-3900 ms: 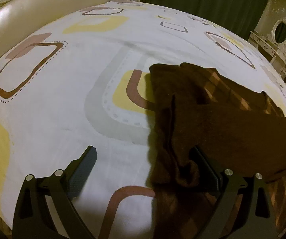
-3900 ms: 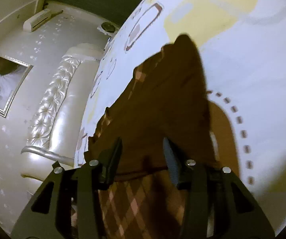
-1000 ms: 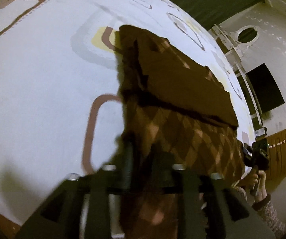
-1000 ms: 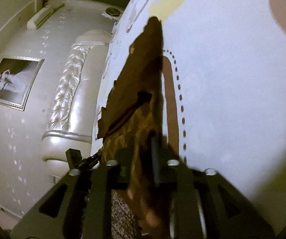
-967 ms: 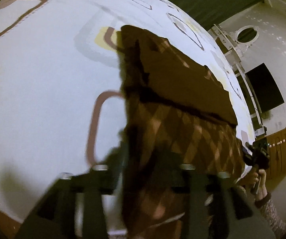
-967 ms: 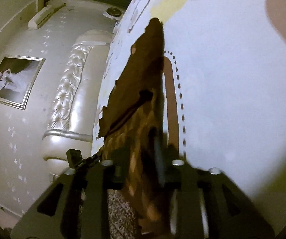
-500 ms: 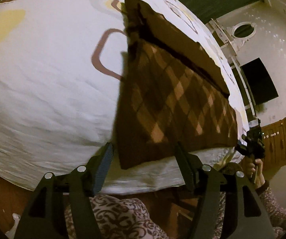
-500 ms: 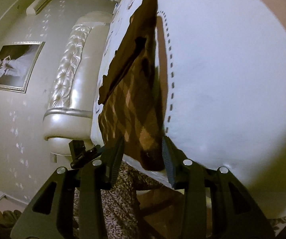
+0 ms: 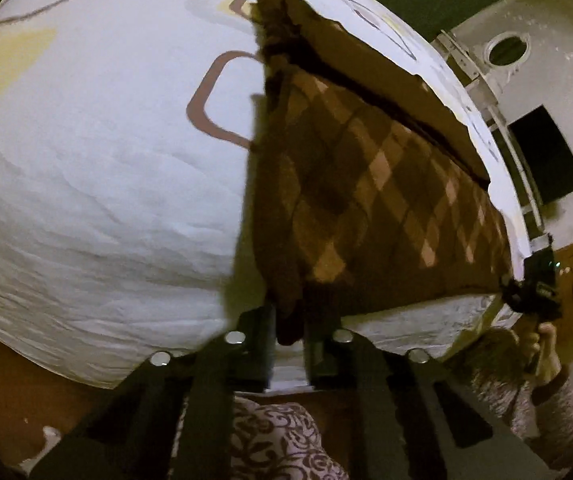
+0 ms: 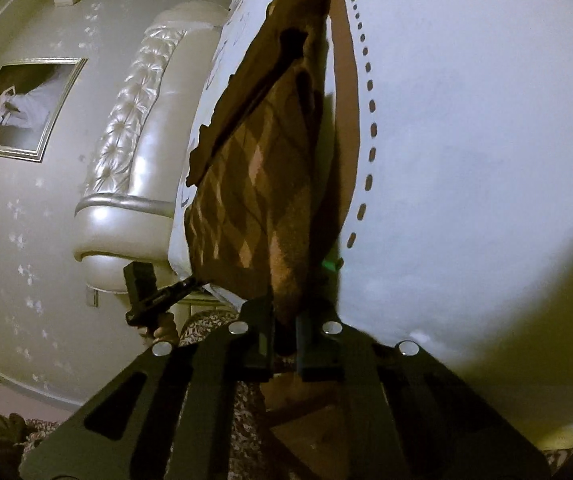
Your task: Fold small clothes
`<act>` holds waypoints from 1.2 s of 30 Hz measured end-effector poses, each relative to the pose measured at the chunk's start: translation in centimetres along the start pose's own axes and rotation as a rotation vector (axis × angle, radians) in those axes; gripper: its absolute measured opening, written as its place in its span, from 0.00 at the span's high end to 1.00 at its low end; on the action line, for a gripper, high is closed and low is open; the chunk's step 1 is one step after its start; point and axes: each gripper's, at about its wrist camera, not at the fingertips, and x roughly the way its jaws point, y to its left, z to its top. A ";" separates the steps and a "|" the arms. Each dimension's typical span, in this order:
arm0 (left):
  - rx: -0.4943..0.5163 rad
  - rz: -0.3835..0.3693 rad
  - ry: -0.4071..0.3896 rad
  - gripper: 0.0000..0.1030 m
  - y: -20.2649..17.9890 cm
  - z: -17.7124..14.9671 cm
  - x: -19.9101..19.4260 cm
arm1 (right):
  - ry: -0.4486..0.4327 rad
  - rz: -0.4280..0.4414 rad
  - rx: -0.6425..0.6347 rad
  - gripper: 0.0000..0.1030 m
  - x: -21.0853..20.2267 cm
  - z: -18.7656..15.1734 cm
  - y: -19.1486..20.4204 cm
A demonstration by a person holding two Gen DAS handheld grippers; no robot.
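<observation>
Left tool (image 9: pixel 289 334) pinches brown argyle garment (image 9: pixel 366 184) corner; right tool (image 10: pixel 285 330) clamps opp. corner, at bed (image 9: pixel 98 184) edge.

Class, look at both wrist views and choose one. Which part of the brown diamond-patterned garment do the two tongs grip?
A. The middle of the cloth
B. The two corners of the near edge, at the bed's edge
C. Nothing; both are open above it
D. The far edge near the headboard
B: the left tongs and the right tongs each pinch a near corner of the garment at the bed's edge.

Dim, yellowish light — soft blur, fisheye-warped edges.
</observation>
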 end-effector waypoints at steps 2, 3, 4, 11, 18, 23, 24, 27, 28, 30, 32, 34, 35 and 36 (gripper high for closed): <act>0.029 0.041 -0.009 0.94 -0.8 -0.2 -0.2 | -0.006 0.000 -0.006 0.95 -0.2 -0.1 0.2; 0.049 0.071 -0.012 0.94 -1.4 -0.3 -0.3 | -0.012 0.005 -0.008 0.95 -0.3 -0.1 0.4; 0.061 0.091 -0.015 0.95 -1.7 -0.3 -0.4 | -0.016 0.010 -0.009 0.95 -0.3 -0.1 0.5; 0.118 0.135 -0.073 0.95 -4.0 0.1 -2.1 | -0.042 0.061 -0.021 0.95 -0.7 0.1 2.1; 0.102 0.082 -0.124 0.95 -5.3 1.4 -4.1 | -0.076 0.112 -0.009 0.95 -1.2 0.4 3.2; 0.062 0.041 -0.153 0.95 -5.6 2.6 -4.9 | -0.115 0.141 -0.008 0.95 -1.9 1.0 4.2; 0.056 0.037 -0.160 0.95 -5.7 2.9 -5.0 | -0.126 0.150 -0.006 0.95 -2.1 1.2 4.4; 0.035 0.018 -0.176 0.95 -5.7 3.6 -5.5 | -0.150 0.170 -0.004 0.95 -2.7 1.7 4.8; 0.028 0.018 -0.184 0.95 -5.7 3.9 -5.6 | -0.156 0.173 -0.006 0.95 -2.9 1.9 4.9; 0.008 0.005 -0.198 0.95 -5.6 4.6 -5.9 | -0.173 0.187 -0.004 0.95 -3.2 2.4 5.2; -0.017 -0.019 -0.212 0.95 -5.4 5.4 -6.2 | -0.194 0.208 0.002 0.95 -3.6 3.1 5.5; -0.032 -0.028 -0.230 0.95 -5.3 6.2 -6.5 | -0.211 0.216 -0.002 0.95 -3.7 3.8 6.0; -0.042 -0.034 -0.241 0.95 -5.2 6.9 -6.7 | -0.222 0.223 -0.007 0.95 -3.8 4.5 6.3; -0.050 -0.037 -0.249 0.95 -5.2 7.4 -6.8 | -0.229 0.228 -0.010 0.95 -3.9 4.9 6.5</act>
